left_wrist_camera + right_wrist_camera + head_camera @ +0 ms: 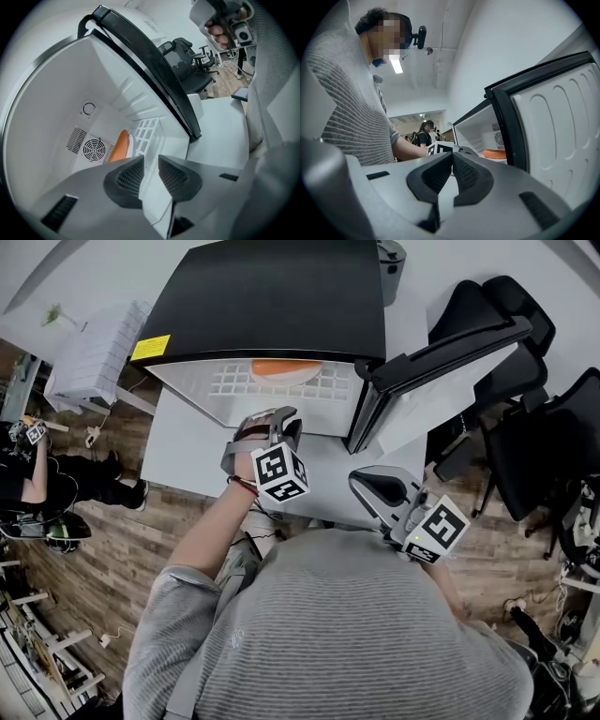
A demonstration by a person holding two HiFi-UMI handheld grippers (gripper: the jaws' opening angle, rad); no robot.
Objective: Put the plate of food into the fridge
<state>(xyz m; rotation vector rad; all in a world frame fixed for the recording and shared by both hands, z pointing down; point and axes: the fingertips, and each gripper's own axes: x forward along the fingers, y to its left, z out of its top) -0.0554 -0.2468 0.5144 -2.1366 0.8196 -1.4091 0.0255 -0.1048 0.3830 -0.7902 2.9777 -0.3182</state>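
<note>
Seen from the head camera, the left gripper [272, 423] hovers just in front of the open fridge [272, 296], which stands on a white table [187, 451]. The right gripper [370, 486] hangs lower, near the bottom corner of the fridge door [422, 362], which is swung out to the right. The orange plate [286, 369] lies inside on the white wire shelf [234, 382], toward the back. The mouth of the fridge is free in front of the left gripper, while black office chairs [525, 418] crowd the room beyond the door. Along the left gripper's own jaws, the pads stand a narrow gap apart with nothing between them. Past them the plate [121, 145] sits on edge in the picture beside the shelf grid [146, 133], close to a round fan vent [93, 150] in the back wall. The door's black rim [150, 70] borders the opening on the right. From the right gripper's view, its jaw tips meet and grip nothing. Beyond them the inside of the door [553, 117] fills the right, and the plate [494, 153] shows through the opening.
</note>
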